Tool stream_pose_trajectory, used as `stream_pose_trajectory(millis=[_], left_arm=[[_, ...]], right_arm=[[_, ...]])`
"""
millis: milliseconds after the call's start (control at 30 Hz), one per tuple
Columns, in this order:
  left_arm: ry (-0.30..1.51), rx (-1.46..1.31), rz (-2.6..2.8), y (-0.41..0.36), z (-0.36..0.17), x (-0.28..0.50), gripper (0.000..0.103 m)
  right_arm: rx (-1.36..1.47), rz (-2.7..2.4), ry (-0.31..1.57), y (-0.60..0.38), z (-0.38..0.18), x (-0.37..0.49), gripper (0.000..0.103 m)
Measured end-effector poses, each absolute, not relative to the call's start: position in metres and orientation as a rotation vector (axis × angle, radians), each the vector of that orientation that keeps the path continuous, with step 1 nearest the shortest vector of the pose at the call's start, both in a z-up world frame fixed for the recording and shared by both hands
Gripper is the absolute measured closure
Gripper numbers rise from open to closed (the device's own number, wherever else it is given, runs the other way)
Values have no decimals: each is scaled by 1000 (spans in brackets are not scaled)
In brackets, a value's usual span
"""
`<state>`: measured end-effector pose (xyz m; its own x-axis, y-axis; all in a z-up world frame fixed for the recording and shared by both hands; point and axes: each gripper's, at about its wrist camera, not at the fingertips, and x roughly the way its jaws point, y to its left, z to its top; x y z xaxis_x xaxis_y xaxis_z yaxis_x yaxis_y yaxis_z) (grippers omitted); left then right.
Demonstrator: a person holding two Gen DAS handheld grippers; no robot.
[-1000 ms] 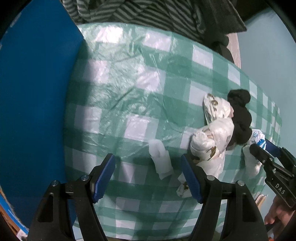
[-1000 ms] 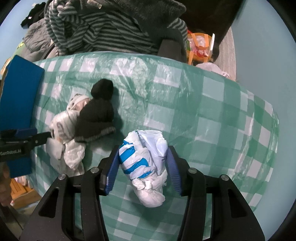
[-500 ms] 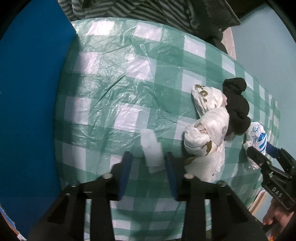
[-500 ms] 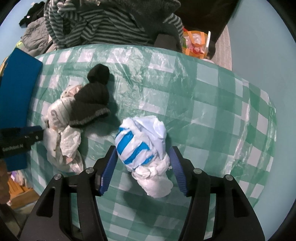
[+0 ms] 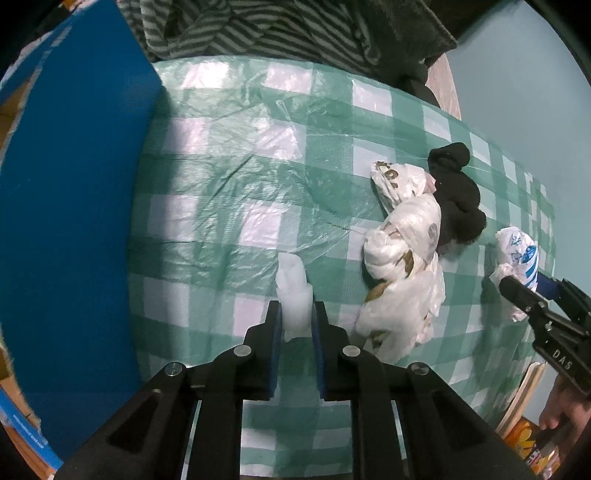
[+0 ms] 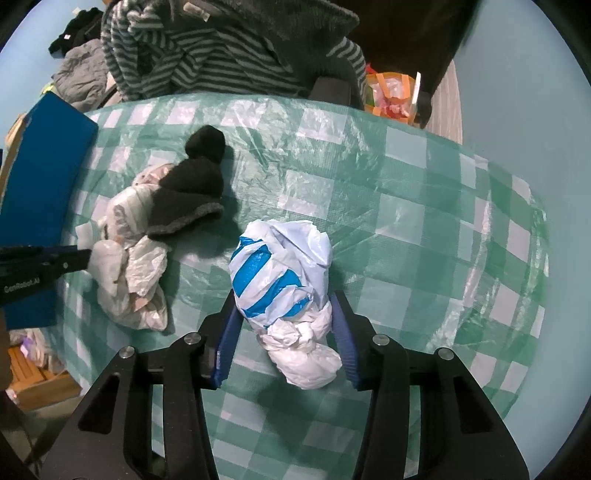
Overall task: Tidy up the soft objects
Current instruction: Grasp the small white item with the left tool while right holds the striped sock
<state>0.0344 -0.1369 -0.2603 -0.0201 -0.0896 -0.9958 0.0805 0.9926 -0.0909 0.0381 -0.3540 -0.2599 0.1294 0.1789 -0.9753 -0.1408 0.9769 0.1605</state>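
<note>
Left wrist view: a green-checked plastic cloth (image 5: 229, 192) covers the table, a blue board (image 5: 66, 206) at its left, striped clothes (image 5: 258, 33) piled at the far edge. The left gripper (image 5: 296, 317) is closing on a small white wad (image 5: 293, 295). The right gripper (image 6: 284, 321) is closing around a blue-striped bag (image 6: 280, 266); right of both, pale wall (image 6: 535, 92).

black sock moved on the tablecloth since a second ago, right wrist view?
No. The black sock still lies against the printed white bags, on the same checks of the tablecloth; only the camera shifted.
</note>
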Motion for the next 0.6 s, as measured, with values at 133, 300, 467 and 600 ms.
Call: stream_pose_trajectory(millis=[133, 300, 467, 600], left_arm=[[1546, 21, -136, -129, -243, 27, 88], [1499, 41, -141, -124, -222, 19, 88], [1459, 66, -158, -123, -204, 11, 88], [1428, 93, -177, -120, -190, 4, 88]], right_arm=[[36, 239, 1399, -352, -246, 35, 56], [33, 248, 1372, -346, -228, 31, 55], [31, 253, 1348, -337, -209, 26, 56], [32, 250, 1332, -330, -194, 19, 56]])
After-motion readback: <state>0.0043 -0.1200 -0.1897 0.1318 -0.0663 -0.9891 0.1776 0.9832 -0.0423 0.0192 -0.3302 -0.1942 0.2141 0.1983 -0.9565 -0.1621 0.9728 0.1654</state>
